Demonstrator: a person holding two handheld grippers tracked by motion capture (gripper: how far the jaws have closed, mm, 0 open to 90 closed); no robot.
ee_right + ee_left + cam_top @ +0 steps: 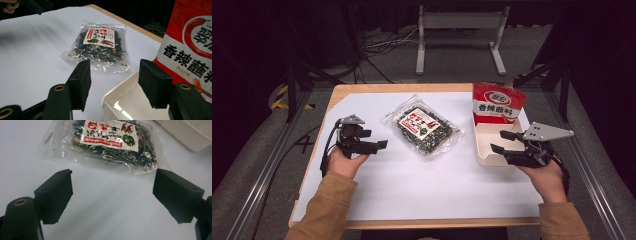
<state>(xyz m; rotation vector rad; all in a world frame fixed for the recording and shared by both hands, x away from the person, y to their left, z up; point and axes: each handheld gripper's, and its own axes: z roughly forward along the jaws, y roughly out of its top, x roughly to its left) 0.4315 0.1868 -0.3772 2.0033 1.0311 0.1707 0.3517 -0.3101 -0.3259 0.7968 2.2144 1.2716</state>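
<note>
Lying mid-table, clear packet (422,126); open space around; bin (492,142) near right edge.

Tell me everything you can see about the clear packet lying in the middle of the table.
The clear packet is a flat, crinkly plastic bag of dark, shredded dried bits with paler flecks. A white label with red print and a green mark sits on top. It looks sealed and lies flat on the white sheet, turned at an angle. Nothing grips it: it lies between the left gripper and the white tray, touching neither, with both grippers open.
</note>
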